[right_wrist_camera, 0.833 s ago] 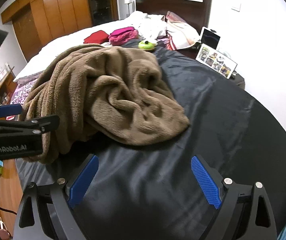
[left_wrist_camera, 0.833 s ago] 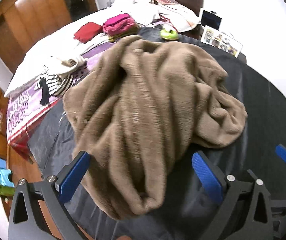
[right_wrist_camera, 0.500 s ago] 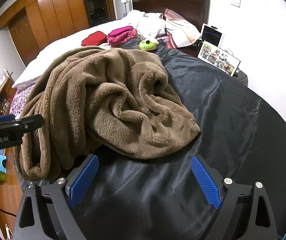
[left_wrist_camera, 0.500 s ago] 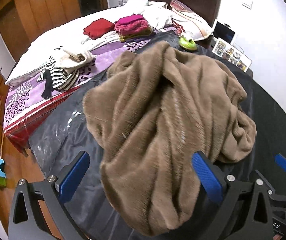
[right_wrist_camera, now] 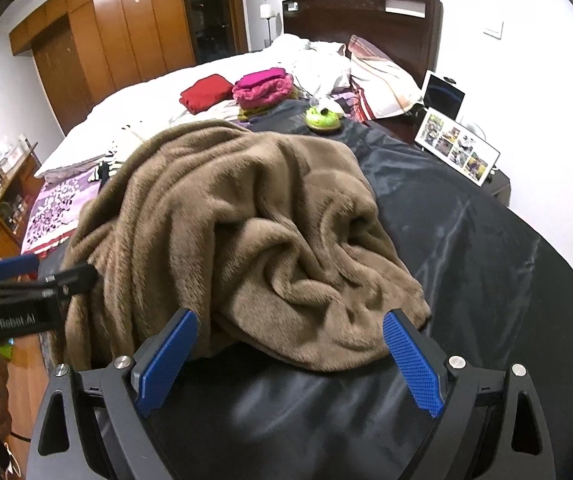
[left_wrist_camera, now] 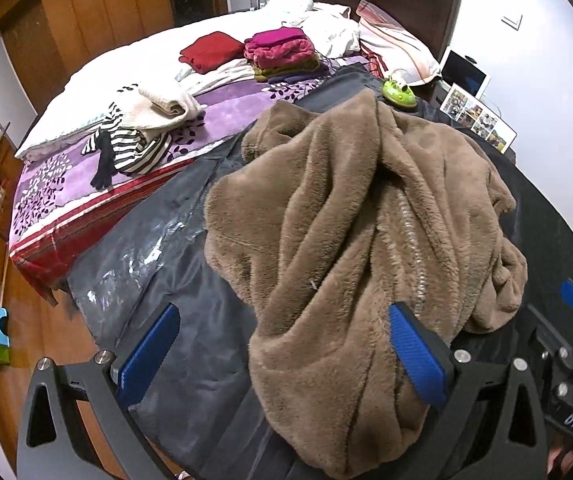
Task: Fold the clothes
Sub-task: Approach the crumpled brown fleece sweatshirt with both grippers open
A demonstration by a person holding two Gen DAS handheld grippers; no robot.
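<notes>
Garment: a brown fleece garment [left_wrist_camera: 366, 240] lies crumpled in a heap on the dark cover [right_wrist_camera: 466, 240], folds running every way, a zip line showing down its near side; we judge it not folded as it lies.
Left gripper [left_wrist_camera: 282, 356]: we hold it low at the heap's near hanging end, jaws wide apart, the right pad against the fleece and nothing pinched.
Right gripper [right_wrist_camera: 288, 356]: jaws apart, at the heap's near hem, gripping nothing.
Why so: we judge both tools are placed to find an edge to spread the heap from.
Beyond the heap: a folded red piece [left_wrist_camera: 212, 50] and a pink stack [left_wrist_camera: 280, 46] lie well apart from it, which may be where folded clothes are put.
Green object [right_wrist_camera: 322, 118]: just past the heap's far edge; we cannot tell what it is.
</notes>
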